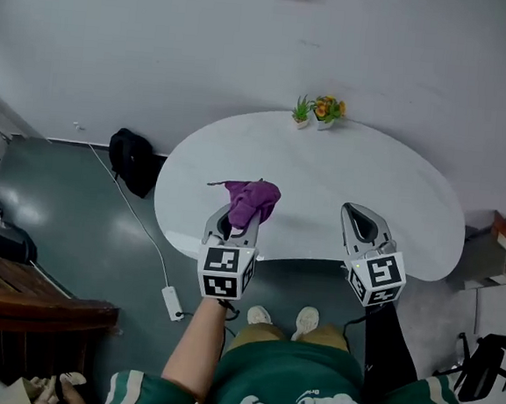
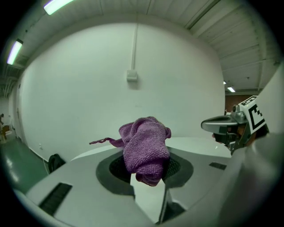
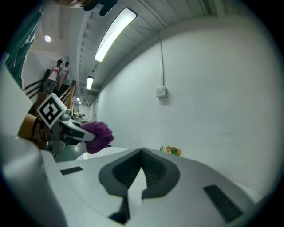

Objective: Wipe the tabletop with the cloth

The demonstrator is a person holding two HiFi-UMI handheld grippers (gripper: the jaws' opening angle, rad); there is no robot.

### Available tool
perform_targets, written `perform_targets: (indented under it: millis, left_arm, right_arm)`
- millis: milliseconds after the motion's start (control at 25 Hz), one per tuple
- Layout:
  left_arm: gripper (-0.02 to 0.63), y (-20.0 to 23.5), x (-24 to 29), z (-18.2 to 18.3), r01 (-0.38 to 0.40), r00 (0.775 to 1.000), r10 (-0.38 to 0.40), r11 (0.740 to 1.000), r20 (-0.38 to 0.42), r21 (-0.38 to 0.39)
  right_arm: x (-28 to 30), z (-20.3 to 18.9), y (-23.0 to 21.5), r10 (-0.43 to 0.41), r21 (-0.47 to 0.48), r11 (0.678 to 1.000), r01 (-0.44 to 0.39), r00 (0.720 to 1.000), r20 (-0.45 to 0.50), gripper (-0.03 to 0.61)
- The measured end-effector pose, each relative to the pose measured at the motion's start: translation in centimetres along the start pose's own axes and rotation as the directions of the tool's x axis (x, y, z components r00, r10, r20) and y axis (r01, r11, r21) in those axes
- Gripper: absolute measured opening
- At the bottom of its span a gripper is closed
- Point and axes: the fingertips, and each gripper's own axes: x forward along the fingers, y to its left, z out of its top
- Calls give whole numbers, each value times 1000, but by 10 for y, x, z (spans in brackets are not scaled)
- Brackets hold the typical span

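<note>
cloth pickup looks done, wiping not visibly begun. left gripper is clamped on the purple cloth, jaws pinching one end of the bunch. the left gripper view shows the fabric wedged between the two pads with a small lump hanging below them. right gripper has its jaws closed together on nothing and sits over the front right part of the white tabletop, well apart from the cloth.

the cloth is over the table's front left area, near the edge closest to the person. it reads as bunched and raised rather than spread flat — cannot tell if any of it touches the surface. no streaks or wet marks show, so my guess is that the whole top remains to wipe, including the far edge by the small potted plants.

orientation: the bunch's long axis runs from the jaws away from the person and a little to the right. a thin tail sticks out sideways to the left. the cloth needs lowering and flattening before strokes will count.
</note>
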Motion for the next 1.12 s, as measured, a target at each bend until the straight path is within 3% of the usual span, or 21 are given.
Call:
perform_targets:
  millis: [240, 520, 1120]
  left_arm:
    - [129, -83, 6, 56, 44, 993, -52, 996, 108, 73]
    - [130, -133, 6, 73, 41, 987, -56, 994, 151, 99]
    - [130, -170, -5, 90, 55, 977, -72, 995, 201, 88]
  right_arm:
    - [-53, 4, -60, -38, 2, 999, 38, 998, 57, 3]
    - [-84, 2, -99, -52, -12, 999, 53, 995, 80, 3]
    - [-116, -1, -117, -54, -25, 998, 57, 994, 97, 3]
